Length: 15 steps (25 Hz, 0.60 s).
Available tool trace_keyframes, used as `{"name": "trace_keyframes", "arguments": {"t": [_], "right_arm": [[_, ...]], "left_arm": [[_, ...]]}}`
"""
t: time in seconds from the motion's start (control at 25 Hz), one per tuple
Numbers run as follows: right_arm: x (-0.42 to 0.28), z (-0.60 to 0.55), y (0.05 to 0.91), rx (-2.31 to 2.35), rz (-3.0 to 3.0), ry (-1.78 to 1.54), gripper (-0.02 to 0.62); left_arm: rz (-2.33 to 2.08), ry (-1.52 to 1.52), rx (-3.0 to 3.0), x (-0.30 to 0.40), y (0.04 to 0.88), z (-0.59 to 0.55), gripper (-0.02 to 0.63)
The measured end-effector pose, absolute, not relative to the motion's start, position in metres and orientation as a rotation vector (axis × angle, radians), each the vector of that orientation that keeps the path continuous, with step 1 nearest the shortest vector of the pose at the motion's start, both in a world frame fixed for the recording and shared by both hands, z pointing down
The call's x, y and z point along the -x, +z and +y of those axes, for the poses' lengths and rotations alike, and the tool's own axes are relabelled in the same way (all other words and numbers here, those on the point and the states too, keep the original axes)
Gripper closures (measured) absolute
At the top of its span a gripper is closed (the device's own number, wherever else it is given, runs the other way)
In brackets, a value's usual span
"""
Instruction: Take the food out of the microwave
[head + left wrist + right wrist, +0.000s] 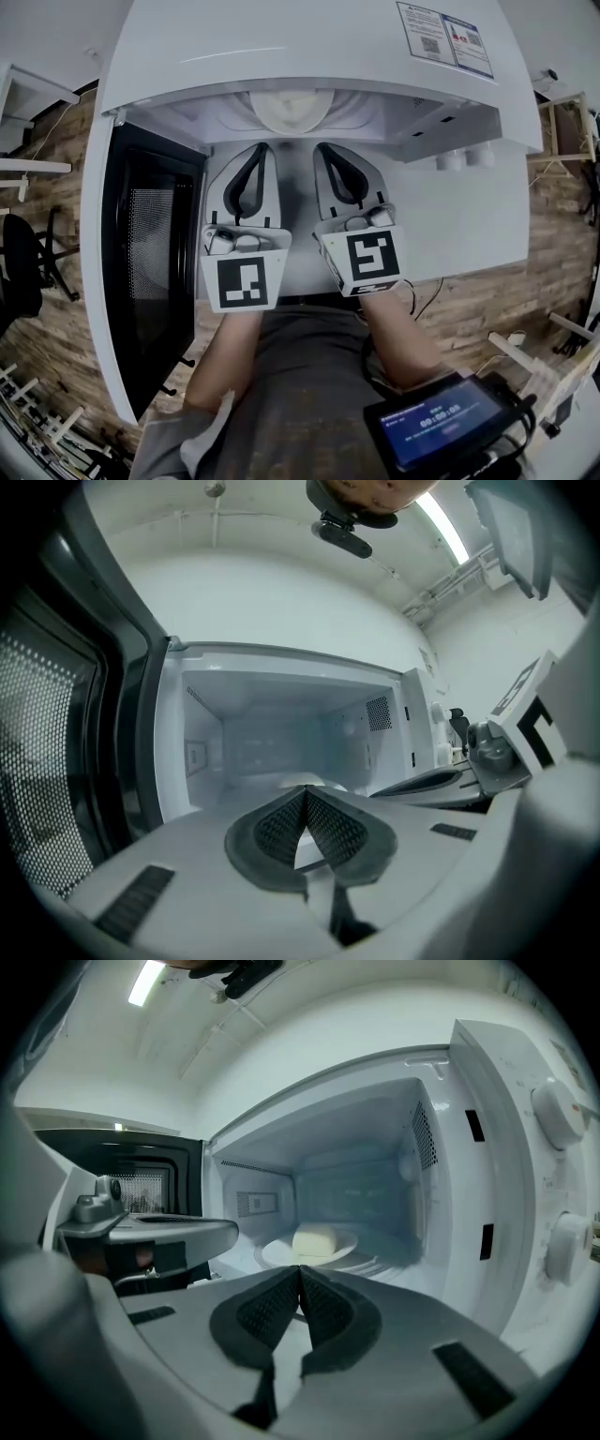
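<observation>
We hold the left gripper [262, 150] and right gripper [322, 150] side by side at the microwave's [281, 47] mouth, each pair of fingers pressed together on nothing. The door [150, 272] stands open at 9 o'clock. Deeper in, at 12 o'clock, the pale food block [314, 1239] sits on a plate [274, 1253].

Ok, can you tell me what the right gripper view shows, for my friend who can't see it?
A pale block of food sits on a white plate inside the open microwave. The right gripper is in the foreground, jaws shut and empty, pointing toward it.
</observation>
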State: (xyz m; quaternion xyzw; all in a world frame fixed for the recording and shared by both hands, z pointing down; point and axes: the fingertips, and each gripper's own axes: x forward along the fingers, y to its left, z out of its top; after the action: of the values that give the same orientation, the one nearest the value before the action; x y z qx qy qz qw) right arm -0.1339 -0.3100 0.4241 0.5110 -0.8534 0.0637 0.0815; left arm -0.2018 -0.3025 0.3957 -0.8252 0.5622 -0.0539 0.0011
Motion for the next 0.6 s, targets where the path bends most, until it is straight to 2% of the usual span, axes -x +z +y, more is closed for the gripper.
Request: {"name": "trace_keyframes", "arguments": {"t": [0.36, 0.52, 0.56, 0.6], "right_arm": [[0.146, -0.308, 0.439, -1.478, -2.563, 0.228, 0.589], [0.15, -0.307, 0.429, -1.467, -2.657, 0.484, 0.588], [0.152, -0.306, 0.428, -1.462, -2.682, 0.58, 0.574], [0.153, -0.306, 0.426, -1.456, -2.697, 0.661, 0.531]], "left_arm": [[1.795, -0.173, 2.58, 0.206, 0.406, -0.301, 0.598], [1.809, -0.182, 2.59, 0.207, 0.393, -0.3, 0.598], [1.81, -0.184, 2.592, 0.207, 0.39, -0.299, 0.598], [1.811, -0.186, 2.595, 0.207, 0.387, -0.299, 0.598]]}}
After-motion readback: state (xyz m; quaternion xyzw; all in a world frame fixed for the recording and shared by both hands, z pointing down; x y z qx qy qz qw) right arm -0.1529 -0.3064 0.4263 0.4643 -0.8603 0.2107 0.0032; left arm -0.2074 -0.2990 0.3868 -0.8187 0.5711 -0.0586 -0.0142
